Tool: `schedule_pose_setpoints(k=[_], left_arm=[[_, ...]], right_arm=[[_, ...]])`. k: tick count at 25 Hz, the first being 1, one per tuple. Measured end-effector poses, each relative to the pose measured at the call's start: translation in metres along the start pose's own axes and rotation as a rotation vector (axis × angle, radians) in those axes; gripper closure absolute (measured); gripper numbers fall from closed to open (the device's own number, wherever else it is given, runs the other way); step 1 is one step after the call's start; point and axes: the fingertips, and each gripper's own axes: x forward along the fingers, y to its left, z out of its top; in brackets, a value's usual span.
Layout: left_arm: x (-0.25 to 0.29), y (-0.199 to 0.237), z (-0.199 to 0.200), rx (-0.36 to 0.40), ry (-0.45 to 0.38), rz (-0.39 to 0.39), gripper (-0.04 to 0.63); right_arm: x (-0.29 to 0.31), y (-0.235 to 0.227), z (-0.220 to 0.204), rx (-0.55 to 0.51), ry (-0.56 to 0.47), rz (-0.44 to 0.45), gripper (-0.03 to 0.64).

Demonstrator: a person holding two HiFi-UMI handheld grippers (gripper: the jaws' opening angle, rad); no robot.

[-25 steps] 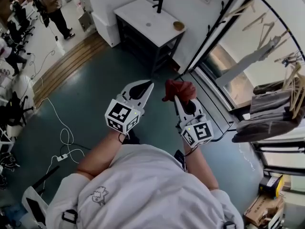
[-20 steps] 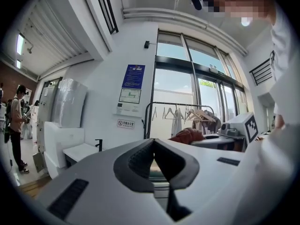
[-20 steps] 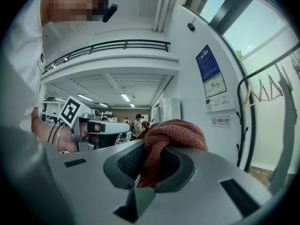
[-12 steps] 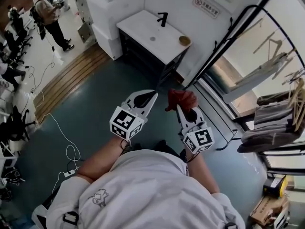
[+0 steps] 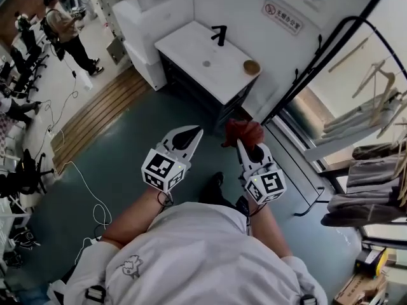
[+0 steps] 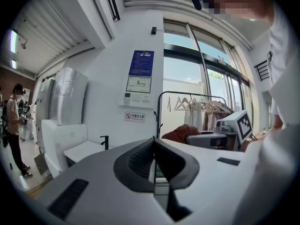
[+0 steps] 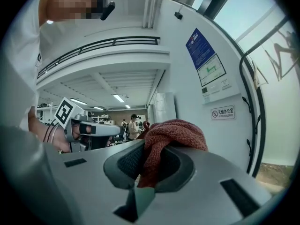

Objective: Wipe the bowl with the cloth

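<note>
- The left gripper (image 5: 194, 133) was clenched, its jaws pressed together with nothing between them; it was held level above the dark green floor (image 5: 127, 132).
- The right gripper (image 5: 243, 143) was just beside it, its jaws clamped on the red cloth (image 5: 242, 132) — the right gripper view showed the cloth (image 7: 165, 134) bunched between the dark pads and spilling over the tips.
- The left gripper view caught the neighbouring gripper side-on, with the cloth (image 6: 180, 133) at its front.
- The small brown bowl (image 5: 252, 67) stood on the white counter (image 5: 191, 43) against the wall, near the counter's right corner and well apart from both grippers.
- A black tap (image 5: 220, 34) rose from the same counter, to the left of the bowl, with a drain hole in the surface in front of it.
- A clothes rack (image 5: 372, 100) with hangers and garments stood at the right by the window.
- Other people (image 5: 62, 19) stood at the far upper left.
</note>
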Motion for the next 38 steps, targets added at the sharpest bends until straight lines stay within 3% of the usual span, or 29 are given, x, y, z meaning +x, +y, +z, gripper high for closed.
schedule_pose_setpoints(k=[11, 18, 29, 38], left_arm=[[0.166, 0.052, 0.024, -0.001, 0.020, -0.007, 0.583], [0.235, 0.081, 0.031, -0.016, 0.040, -0.043, 0.583], [0.349, 0.157, 0.050, -0.044, 0.033, -0.234, 0.583], [0.407, 0.260, 0.073, -0.024, 0.057, -0.387, 0.583]], right_arm=[[0.071, -0.133, 0.024, -0.006, -0.006, 0.092, 0.566], [0.100, -0.193, 0.031, 0.007, -0.001, 0.051, 0.566], [0.175, -0.273, 0.044, -0.008, 0.032, -0.132, 0.566], [0.255, -0.315, 0.047, 0.027, 0.032, -0.342, 0.566]])
